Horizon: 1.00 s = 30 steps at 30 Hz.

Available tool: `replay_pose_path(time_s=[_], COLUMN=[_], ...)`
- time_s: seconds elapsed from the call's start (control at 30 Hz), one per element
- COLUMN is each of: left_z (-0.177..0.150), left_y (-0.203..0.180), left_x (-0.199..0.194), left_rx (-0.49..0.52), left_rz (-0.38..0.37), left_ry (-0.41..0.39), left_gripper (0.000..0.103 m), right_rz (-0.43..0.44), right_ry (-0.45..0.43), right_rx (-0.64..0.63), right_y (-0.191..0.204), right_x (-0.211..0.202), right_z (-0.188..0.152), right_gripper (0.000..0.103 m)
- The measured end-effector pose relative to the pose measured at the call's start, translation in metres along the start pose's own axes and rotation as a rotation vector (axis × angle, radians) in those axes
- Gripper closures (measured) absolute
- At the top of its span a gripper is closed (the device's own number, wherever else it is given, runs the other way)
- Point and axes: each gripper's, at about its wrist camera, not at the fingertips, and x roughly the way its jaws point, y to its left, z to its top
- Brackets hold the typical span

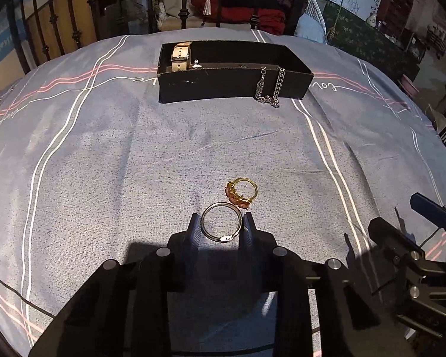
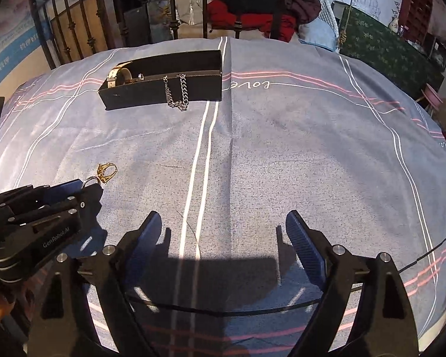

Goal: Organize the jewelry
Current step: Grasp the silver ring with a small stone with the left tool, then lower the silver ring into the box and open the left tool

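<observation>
Lower centre of the left wrist view: silver ring (image 1: 221, 222) flat on the bedsheet (image 1: 104, 163), bracketed by the narrowly spread left gripper (image 1: 221, 226), pads just beside the band, whether pressing yet not clear; gold ring (image 1: 242, 192) just above it, black box (image 1: 235, 71) with watch (image 1: 180, 55) and draped chain (image 1: 270, 89) at upper centre. Probably light, stiff, slick metal on soft cloth, so best pinched low across the band's outer edges. Right gripper (image 2: 223, 238) spread wide, empty.
</observation>
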Motion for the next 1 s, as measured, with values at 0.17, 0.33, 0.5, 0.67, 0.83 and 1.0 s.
replay_pose_path(time_s=[0.17, 0.33, 0.5, 0.67, 0.83, 1.0], left_z=[0.006, 0.041, 0.104, 0.153, 0.178, 0.181], left_y=[0.013, 0.009, 0.001, -0.006, -0.012, -0.009], left_x=[-0.024, -0.044, -0.049, -0.037, -0.019, -0.016], left_rx=[-0.038, -0.027, -0.008, 0.006, 0.029, 0.033], left_rz=[-0.009, -0.012, 0.009, 0.033, 0.056, 0.070], left_ry=[-0.050, -0.132, -0.205, -0.222, -0.201, -0.199], left_gripper=[0.075, 0.075, 0.075, 0.075, 0.074, 0.074], right_rz=[0.024, 0.051, 0.072, 0.084, 0.088, 0.093], right_ry=[-0.007, -0.013, -0.016, -0.023, -0.019, -0.018], right_rx=[-0.019, -0.030, -0.028, -0.019, -0.024, -0.024], right_y=[0.013, 0.022, 0.025, 0.024, 0.026, 0.028], right_x=[-0.002, -0.003, -0.003, -0.001, 0.004, 0.008], right_z=[0.005, 0.009, 0.010, 0.016, 0.023, 0.028], right_gripper=[0.018, 0.018, 0.018, 0.018, 0.017, 0.017])
